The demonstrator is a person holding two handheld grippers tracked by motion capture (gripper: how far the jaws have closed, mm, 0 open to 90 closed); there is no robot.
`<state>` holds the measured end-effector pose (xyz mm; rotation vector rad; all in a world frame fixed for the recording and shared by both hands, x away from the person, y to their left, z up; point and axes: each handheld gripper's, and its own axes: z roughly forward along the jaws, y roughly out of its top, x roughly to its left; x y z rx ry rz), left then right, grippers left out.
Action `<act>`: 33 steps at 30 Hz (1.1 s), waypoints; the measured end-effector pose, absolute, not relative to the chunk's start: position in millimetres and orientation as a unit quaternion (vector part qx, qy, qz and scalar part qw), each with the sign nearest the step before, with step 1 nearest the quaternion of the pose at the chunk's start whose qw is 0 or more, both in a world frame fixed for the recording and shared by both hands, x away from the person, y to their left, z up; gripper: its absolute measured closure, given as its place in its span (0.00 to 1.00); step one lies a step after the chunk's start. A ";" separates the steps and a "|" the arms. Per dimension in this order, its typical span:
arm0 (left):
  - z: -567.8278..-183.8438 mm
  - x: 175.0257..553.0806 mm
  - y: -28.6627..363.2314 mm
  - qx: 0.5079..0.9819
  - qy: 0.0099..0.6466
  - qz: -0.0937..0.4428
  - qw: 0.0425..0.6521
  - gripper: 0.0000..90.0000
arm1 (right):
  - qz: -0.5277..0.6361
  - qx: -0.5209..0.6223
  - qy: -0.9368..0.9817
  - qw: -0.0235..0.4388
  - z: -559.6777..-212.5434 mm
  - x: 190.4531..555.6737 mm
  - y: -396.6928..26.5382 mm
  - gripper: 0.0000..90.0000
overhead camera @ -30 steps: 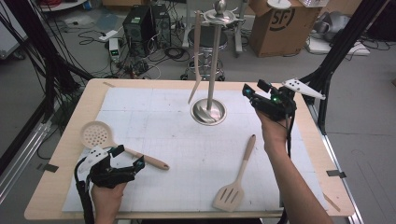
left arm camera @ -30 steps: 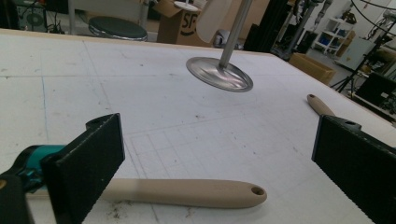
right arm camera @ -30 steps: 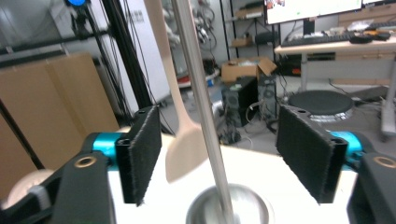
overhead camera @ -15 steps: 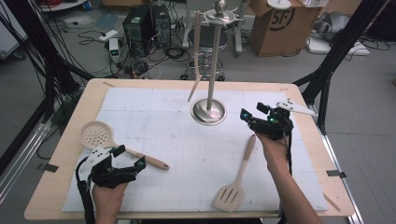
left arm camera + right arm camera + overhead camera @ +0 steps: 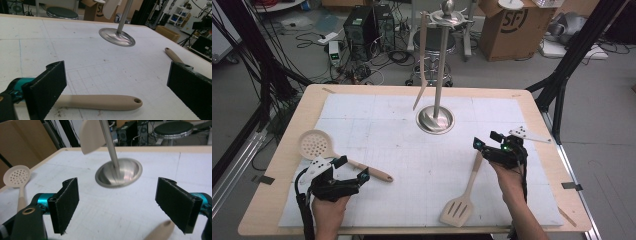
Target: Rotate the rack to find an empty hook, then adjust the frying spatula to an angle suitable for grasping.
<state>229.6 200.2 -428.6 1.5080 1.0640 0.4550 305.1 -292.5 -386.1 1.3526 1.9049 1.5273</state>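
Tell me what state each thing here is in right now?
Skimmer: flat on the table, free.
Slotted turner: flat on the table, not gripped.
Hanging utensil: dangling from the rack.
Rack: upright.
Left gripper: open around the skimmer's handle.
Right gripper: fingers have just been opening, open above the turner's handle tip.

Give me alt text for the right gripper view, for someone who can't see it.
The right gripper hangs open over a white gridded mat, with the tip of a wooden handle just below its jaws. Ahead stands a metal stand; a perforated spoon lies at the left.
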 end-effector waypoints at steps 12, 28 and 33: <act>-429.0 229.3 199.4 0.647 0.456 0.196 0.579 0.03 | 0.520 0.509 0.668 0.155 -412.6 297.0 -305.2 0.20; -428.6 229.2 198.6 0.649 0.454 0.196 0.579 0.03 | 0.417 0.580 0.693 0.097 -454.9 304.9 -318.1 0.93; -428.5 229.3 197.4 0.650 0.452 0.196 0.579 0.03 | 0.400 0.581 0.702 0.096 -462.2 300.8 -315.1 0.99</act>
